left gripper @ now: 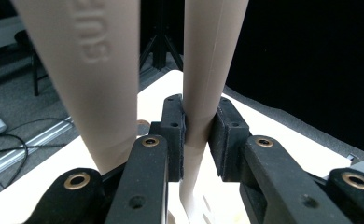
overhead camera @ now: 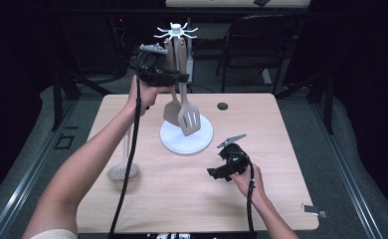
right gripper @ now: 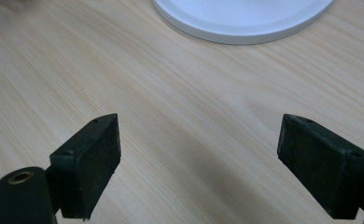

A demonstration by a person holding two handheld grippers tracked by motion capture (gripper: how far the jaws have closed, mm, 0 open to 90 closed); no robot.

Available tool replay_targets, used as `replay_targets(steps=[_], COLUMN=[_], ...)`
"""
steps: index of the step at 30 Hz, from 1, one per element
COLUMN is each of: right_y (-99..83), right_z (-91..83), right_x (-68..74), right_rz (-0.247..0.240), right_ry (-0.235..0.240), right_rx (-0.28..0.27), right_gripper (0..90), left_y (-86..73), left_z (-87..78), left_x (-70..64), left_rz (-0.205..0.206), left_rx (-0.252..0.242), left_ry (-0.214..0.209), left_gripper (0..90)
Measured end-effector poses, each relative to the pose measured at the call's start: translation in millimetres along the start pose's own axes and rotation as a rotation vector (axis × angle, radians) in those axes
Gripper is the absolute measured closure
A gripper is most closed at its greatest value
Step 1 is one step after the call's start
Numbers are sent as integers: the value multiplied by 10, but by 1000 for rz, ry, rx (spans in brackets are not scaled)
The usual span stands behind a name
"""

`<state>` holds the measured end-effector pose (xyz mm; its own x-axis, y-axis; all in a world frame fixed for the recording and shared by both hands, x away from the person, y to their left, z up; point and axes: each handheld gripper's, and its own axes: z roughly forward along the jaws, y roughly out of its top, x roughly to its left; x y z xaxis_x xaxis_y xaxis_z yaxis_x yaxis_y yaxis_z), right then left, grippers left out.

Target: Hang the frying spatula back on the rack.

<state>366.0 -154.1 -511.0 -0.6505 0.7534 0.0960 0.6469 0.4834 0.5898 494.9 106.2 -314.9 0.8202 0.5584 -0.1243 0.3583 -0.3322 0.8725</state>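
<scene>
— Left black two-jaw gripper (overhead camera: 179, 78): how is it seen to be set?

— It is held raised above the far side of the table, and in the left gripper view (left gripper: 197, 135) its jaws are closed on the handle of the beige slotted plastic spatula (left gripper: 207, 70); both pads are pressed against the narrow part of that handle.

— What is seen, from largest to smallest?

— A light wooden rectangular table (overhead camera: 147, 204) is seen first. On its far middle, a white round-based utensil stand (overhead camera: 174, 142) is placed, with a white hooked crown at the top of its post. The slotted spatula (overhead camera: 188, 119) is hung upright from that stand, its blade just above the round base. A second utensil, a solid beige plastic turner (overhead camera: 171, 112), is hung just beside it, on the person's left; in the left gripper view its embossed handle (left gripper: 84, 70) is shown beside the gripped one. A beige perforated plastic skimmer spoon (overhead camera: 122, 172) is laid flat on the table near the left edge, well apart from the stand. A small dark round hole (overhead camera: 223, 106) is set in the tabletop beyond the stand.

— And the other tool?

— The right black two-jaw gripper (overhead camera: 213, 173) is held low over the table, near the front right of the white base. In the right gripper view (right gripper: 199, 158) its jaws are spread wide, nothing is held between them, and bare wood is seen below, with the rim of the white base (right gripper: 241, 28) ahead.
</scene>
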Motion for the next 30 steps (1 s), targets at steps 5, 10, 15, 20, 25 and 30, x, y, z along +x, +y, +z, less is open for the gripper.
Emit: replay_targets(steps=[5,10,15,20,25,30], right_y=[-1,-1,-3,1,1,4], right_z=[2,5,9,6,3,4], right_x=[-2,4,9,13,8,13], right_rz=[-3,-3,0,-6,-13,-14], right_ry=[0,1,6,5,5,5], right_rx=[3,0,-9,1,8,8], right_gripper=[128,128,129,130,130,130], left_y=[-8,-18,-37,-56,-118,-231], left_z=[13,24,33,26,-5,-62], left_x=[20,-3,-15,-23,-80,-121], left_rz=[4,30,48,37,37,34], left_rx=[-5,-10,-25,-36,-42,-29], left_ry=[17,66,113,103,103,83], left_gripper=[766,766,762,697,576,516])
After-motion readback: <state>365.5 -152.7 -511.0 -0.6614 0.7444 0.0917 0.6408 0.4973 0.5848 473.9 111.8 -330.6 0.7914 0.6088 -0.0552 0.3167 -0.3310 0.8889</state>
